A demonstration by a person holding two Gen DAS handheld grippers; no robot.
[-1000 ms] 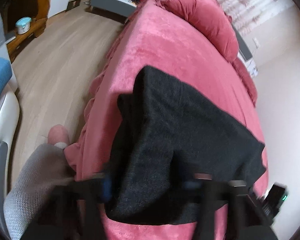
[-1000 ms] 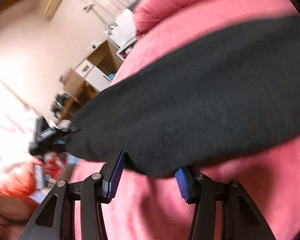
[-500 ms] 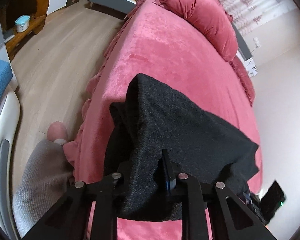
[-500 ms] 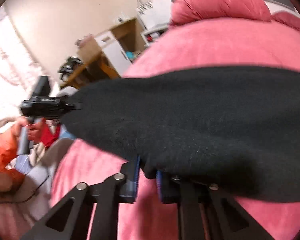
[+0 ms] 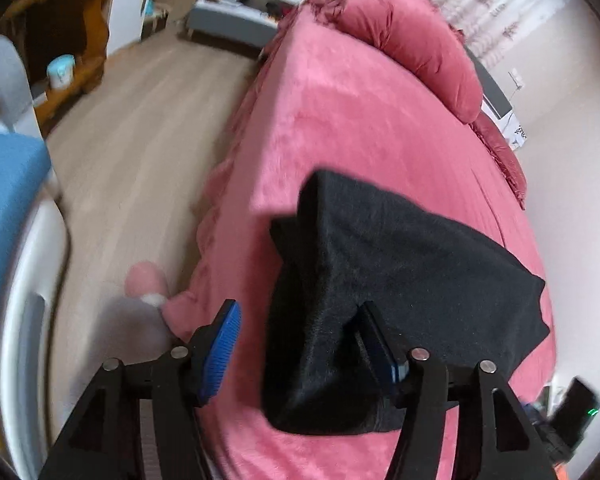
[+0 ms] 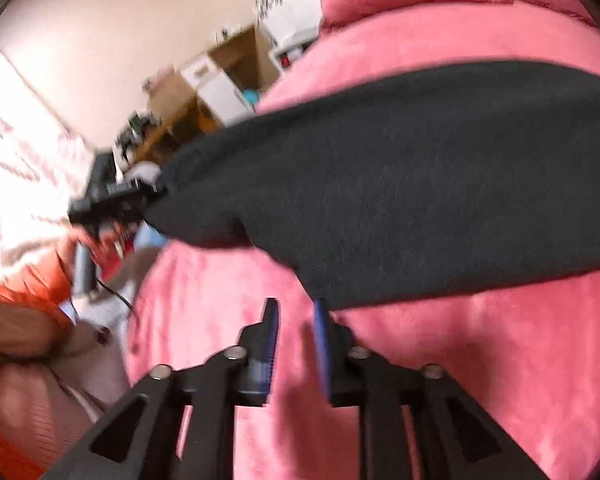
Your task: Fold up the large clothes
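Note:
A black knit garment (image 5: 400, 280) lies folded on the pink bed (image 5: 360, 136), its near edge draped at the bed's front. My left gripper (image 5: 300, 344) is open; the cloth's near fold hangs between its blue pads, resting against the right one. In the right wrist view the garment (image 6: 420, 184) stretches across the bed (image 6: 460, 360). My right gripper (image 6: 296, 332) sits just below its lower edge, jaws slightly apart, holding nothing. The left gripper (image 6: 112, 200) shows at the cloth's far corner.
A pink pillow (image 5: 416, 36) lies at the head of the bed. Wooden floor (image 5: 140, 152) runs along the bed's left side, with a wooden shelf (image 5: 60, 72) and a blue-and-white chair (image 5: 8, 200). My leg and pink slipper (image 5: 144, 280) stand by the bed's edge.
Both grippers were shut on the garment's near edge half a second ago. Now the left one is wide open and the right has let go and drawn back slightly.

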